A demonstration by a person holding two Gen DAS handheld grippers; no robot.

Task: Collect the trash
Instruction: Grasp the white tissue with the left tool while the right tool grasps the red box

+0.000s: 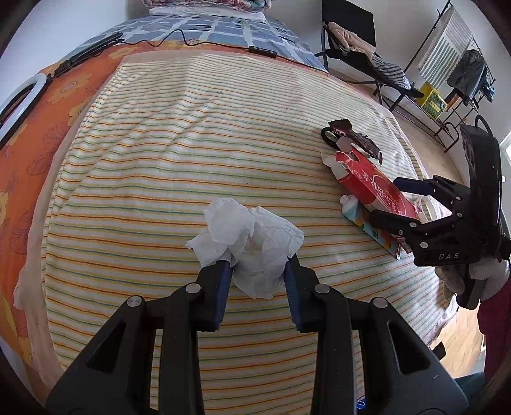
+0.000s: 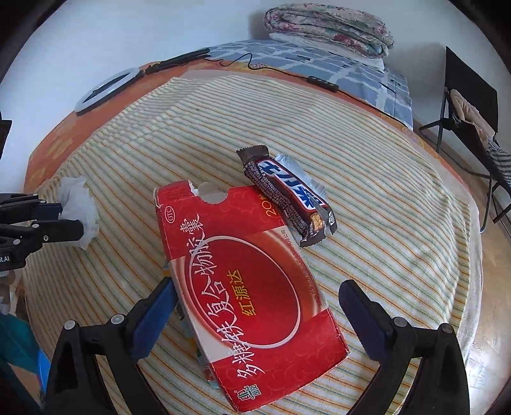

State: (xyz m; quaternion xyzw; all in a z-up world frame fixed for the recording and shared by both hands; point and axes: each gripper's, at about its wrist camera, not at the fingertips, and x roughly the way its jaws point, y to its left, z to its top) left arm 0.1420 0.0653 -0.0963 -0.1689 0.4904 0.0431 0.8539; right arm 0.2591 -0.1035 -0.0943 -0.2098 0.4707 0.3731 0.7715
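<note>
My left gripper [image 1: 258,265] is shut on a crumpled white tissue [image 1: 252,242], just over the striped cloth [image 1: 191,153]; it also shows at the left of the right wrist view [image 2: 80,210]. A flattened red carton [image 2: 252,281] lies between the wide-open fingers of my right gripper [image 2: 258,293], which is empty; neither finger touches the carton. A brown candy-bar wrapper [image 2: 287,198] lies just beyond the carton, resting on its far corner. In the left wrist view the carton [image 1: 373,185], the wrapper [image 1: 351,137] and my right gripper [image 1: 386,204] sit at the right. A small tube [image 1: 349,204] lies under the carton.
The striped cloth covers a bed with an orange flowered sheet [image 1: 32,143]. A ring light [image 2: 105,89], a black cable with a remote [image 2: 322,83] and a folded quilt [image 2: 329,28] lie at the far end. A black chair [image 2: 469,105] and clothes rack [image 1: 456,64] stand right of the bed.
</note>
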